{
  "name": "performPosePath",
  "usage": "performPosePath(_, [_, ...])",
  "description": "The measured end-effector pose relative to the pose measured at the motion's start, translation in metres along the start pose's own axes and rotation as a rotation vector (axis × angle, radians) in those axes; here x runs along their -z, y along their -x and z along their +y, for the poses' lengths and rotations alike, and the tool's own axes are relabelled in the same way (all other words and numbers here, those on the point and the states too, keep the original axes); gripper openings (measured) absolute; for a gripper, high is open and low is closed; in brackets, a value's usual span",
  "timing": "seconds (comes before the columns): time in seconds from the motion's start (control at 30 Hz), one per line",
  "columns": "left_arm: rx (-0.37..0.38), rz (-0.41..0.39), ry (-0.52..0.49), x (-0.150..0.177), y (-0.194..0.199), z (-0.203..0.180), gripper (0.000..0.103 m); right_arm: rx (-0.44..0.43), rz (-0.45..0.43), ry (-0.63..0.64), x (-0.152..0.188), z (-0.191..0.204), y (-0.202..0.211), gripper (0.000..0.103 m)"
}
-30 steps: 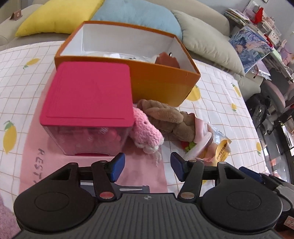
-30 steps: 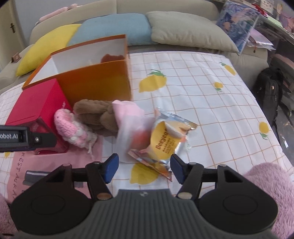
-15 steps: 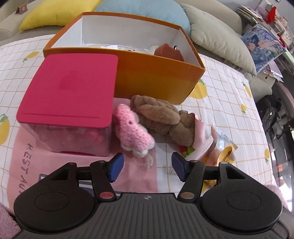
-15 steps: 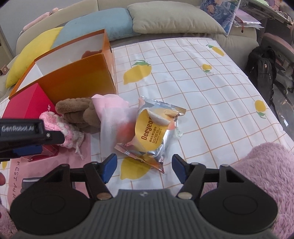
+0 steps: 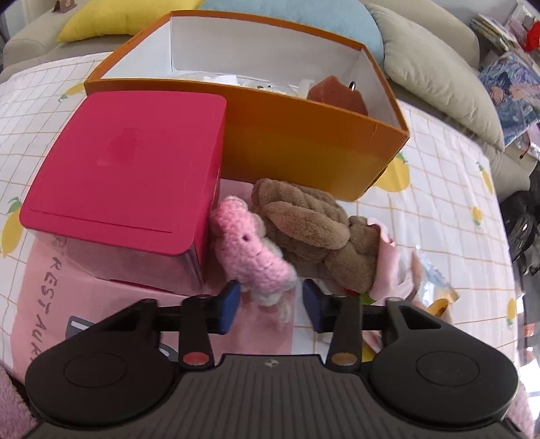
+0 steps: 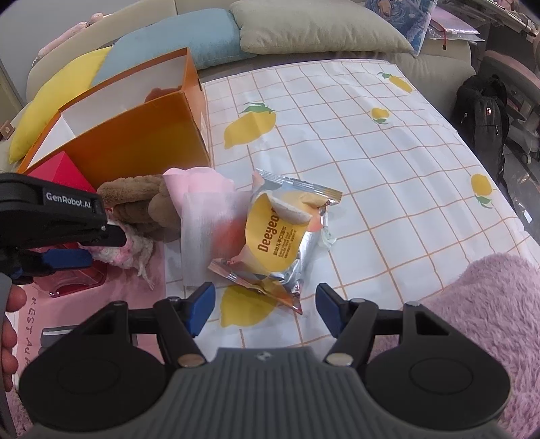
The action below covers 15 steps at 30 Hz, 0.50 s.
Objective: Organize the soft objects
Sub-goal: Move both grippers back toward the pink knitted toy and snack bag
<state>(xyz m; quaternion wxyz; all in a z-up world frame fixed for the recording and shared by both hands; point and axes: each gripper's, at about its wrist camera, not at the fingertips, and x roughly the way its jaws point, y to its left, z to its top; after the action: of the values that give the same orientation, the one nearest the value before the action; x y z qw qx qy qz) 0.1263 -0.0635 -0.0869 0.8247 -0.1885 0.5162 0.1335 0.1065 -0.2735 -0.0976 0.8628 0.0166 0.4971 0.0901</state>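
A pink knitted toy (image 5: 249, 250) lies against the red lidded box (image 5: 128, 162), with a brown plush toy (image 5: 310, 223) right beside it. My left gripper (image 5: 270, 304) is closing its jaws, and the toy's pale lower end sits between the pads; the right pad still stands clear of it. In the right wrist view one left-gripper pad (image 6: 67, 258) shows beside the same pink knitted toy (image 6: 135, 248). My right gripper (image 6: 266, 305) hangs open over a yellow-and-silver snack packet (image 6: 280, 229), with nothing between its fingers. The orange box (image 5: 303, 141) stands open behind the toys.
A pink cloth bundle (image 6: 202, 209) leans between the brown plush (image 6: 135, 199) and the packet. A pink placemat (image 5: 50, 304) lies under the red box on the lemon-print cloth (image 6: 371, 169). Cushions (image 6: 303, 30) line the back, and a fluffy pink sleeve (image 6: 489, 304) fills the right foreground.
My left gripper has come forward and down onto the pink knitted toy, and its jaws have narrowed around the toy's end. The right gripper stays open over the packet.
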Motion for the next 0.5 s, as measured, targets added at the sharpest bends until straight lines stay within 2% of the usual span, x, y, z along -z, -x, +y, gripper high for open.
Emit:
performPosePath(0.03, [0.003, 0.012, 0.001, 0.0, -0.002, 0.001, 0.037, 0.0, 0.003, -0.002, 0.0, 0.0, -0.001, 0.065])
performPosePath(0.1, [0.021, 0.03, 0.007, 0.001, -0.005, 0.005, 0.022, 0.003, 0.008, -0.007, 0.0, -0.001, -0.002, 0.065])
performPosePath(0.17, [0.041, 0.019, -0.004, 0.003, -0.005, 0.006, 0.018, 0.004, 0.013, -0.012, 0.0, -0.002, -0.003, 0.065])
performPosePath(0.5, [0.114, -0.039, -0.121, 0.014, 0.011, 0.013, 0.013, 0.014, 0.023, -0.025, 0.0, -0.003, -0.006, 0.065])
